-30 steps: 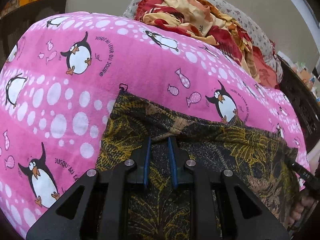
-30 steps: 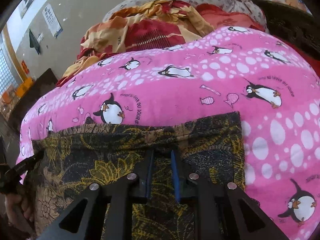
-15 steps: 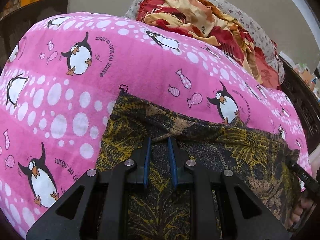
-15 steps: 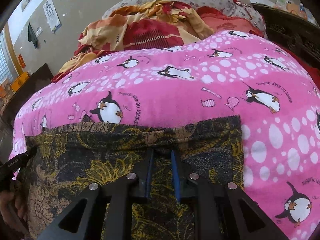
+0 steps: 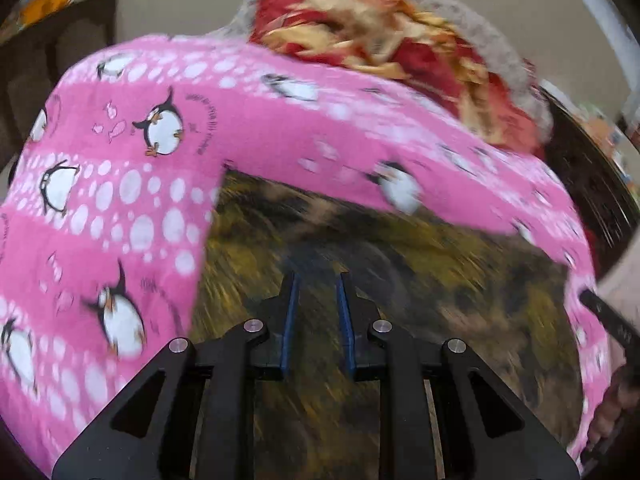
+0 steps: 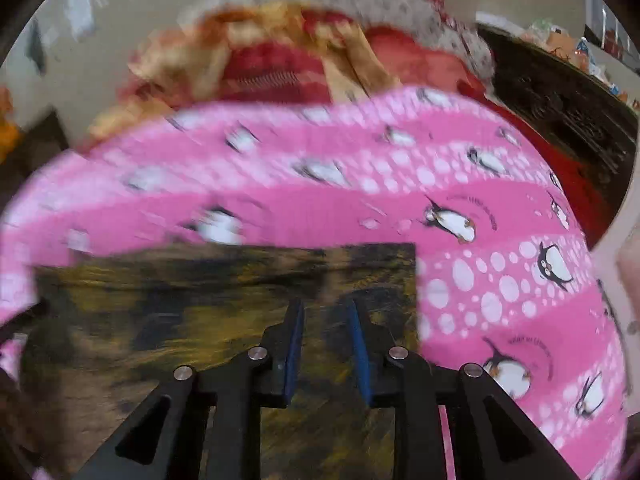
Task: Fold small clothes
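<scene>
A dark garment with a yellow floral print is seen lying on a pink penguin blanket that covers what seems to be a bed; it fills the lower middle of both wrist views. Both views are heavily blurred, so fine detail cannot be made out.

The left gripper is seen with its jaws held a little apart, and no cloth can be made out between them – whether a fold is pinched there cannot be told through the blur. The same is true of the right gripper: a gap is seen between its blue pads, with cloth behind it, not clearly in it.

The garment is judged to be already folded at least once, since a neat rectangle with straight edges and a square far corner is shown in the right view. At most another fold, or smoothing and setting aside, is thought to be left. Its long axis is seen running left to right across both views, with the far edge lying toward a heap of red and yellow cloth at the blanket's far end.
</scene>
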`<action>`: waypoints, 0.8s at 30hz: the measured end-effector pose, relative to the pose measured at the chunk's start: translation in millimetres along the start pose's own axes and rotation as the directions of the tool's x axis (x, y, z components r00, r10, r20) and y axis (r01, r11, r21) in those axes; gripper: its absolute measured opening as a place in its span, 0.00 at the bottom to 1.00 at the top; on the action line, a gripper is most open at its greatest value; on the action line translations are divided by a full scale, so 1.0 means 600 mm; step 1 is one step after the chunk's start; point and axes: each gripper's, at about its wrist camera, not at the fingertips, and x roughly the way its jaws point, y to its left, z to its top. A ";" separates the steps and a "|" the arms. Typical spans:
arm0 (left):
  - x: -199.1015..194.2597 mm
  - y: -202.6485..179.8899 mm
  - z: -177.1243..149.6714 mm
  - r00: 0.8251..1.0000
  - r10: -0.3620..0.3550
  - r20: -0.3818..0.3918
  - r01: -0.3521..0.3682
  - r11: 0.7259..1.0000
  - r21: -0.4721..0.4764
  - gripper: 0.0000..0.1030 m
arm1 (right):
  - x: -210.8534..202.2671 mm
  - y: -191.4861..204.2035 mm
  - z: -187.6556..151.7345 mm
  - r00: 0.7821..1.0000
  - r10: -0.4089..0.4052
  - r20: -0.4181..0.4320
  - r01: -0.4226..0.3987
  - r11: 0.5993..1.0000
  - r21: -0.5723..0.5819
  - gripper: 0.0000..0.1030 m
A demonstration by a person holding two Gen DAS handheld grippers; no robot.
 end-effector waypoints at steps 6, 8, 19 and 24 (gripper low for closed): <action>-0.026 -0.082 -0.105 0.995 -0.081 -0.055 0.087 0.991 0.101 0.17 | -0.042 0.098 -0.071 0.992 0.128 -0.018 -0.129 0.990 -0.062 0.23; -0.014 -0.093 -0.134 0.994 -0.066 -0.092 0.078 0.989 0.126 0.20 | -0.029 0.121 -0.102 0.987 0.154 -0.042 -0.157 0.985 -0.078 0.25; -0.084 -0.045 -0.216 0.984 -0.084 -0.158 0.099 0.991 0.092 0.57 | -0.108 0.107 -0.225 0.985 0.172 -0.020 -0.173 0.966 -0.192 0.46; -0.103 -0.034 -0.242 0.986 -0.125 -0.112 0.140 0.981 0.134 0.57 | -0.092 0.090 -0.292 0.982 0.184 -0.041 -0.188 0.962 -0.199 0.67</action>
